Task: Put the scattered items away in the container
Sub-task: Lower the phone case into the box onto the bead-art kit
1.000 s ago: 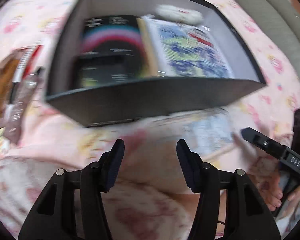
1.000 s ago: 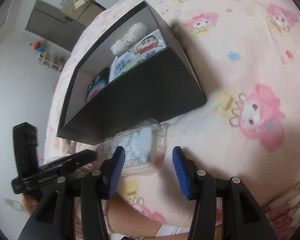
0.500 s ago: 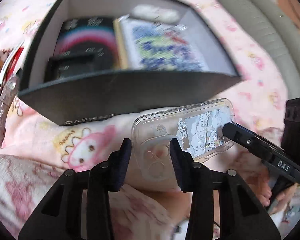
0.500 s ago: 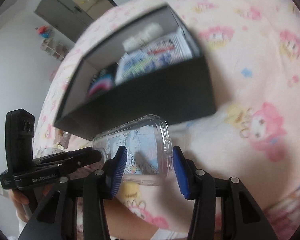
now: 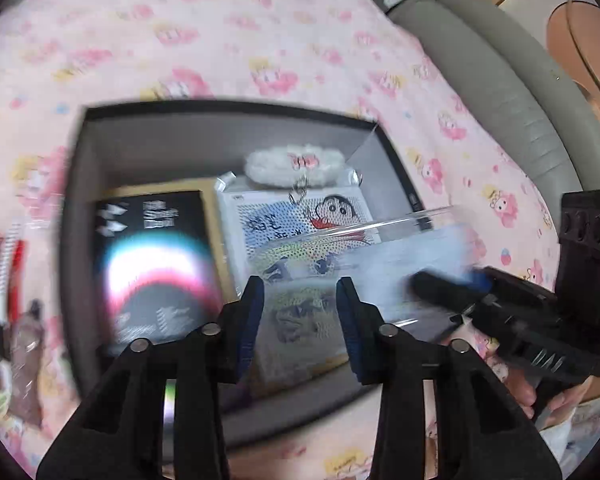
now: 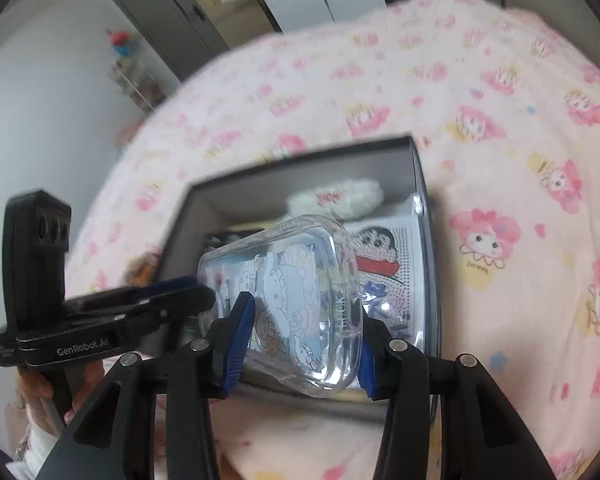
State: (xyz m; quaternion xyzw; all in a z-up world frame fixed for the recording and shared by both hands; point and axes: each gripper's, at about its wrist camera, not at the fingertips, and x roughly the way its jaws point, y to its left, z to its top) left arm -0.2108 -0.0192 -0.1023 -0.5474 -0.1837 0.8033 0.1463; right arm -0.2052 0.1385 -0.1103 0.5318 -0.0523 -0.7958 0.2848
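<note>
Two grippers meet over the black box (image 6: 420,216) that sits on the bed's pink cartoon blanket (image 6: 500,128). In the right wrist view, the right gripper (image 6: 302,338) has its blue-padded fingers (image 6: 240,328) pinching a clear phone case (image 6: 296,292) with cartoon art by its long sides, held tilted above the box's near edge, at centre frame. The left gripper (image 6: 196,294) enters from the left of that frame, its tips right at the case's far end; whether they are touching it I cannot tell.

In the left wrist view, the left gripper (image 5: 300,304) shows its fingers (image 5: 250,316) spread, with nothing between them, and the case (image 5: 380,256) appears as a blurred clear shape at centre right, with the right gripper (image 5: 452,284) clamped on it. Inside the box (image 5: 80,208) lie a dark booklet with a rainbow arc (image 5: 156,272), a cartoon-printed packet (image 5: 300,220) and a fluffy white plush charm (image 5: 296,164) at the far wall. Some wrappers (image 5: 12,288) lie outside, at the left edge.
</note>
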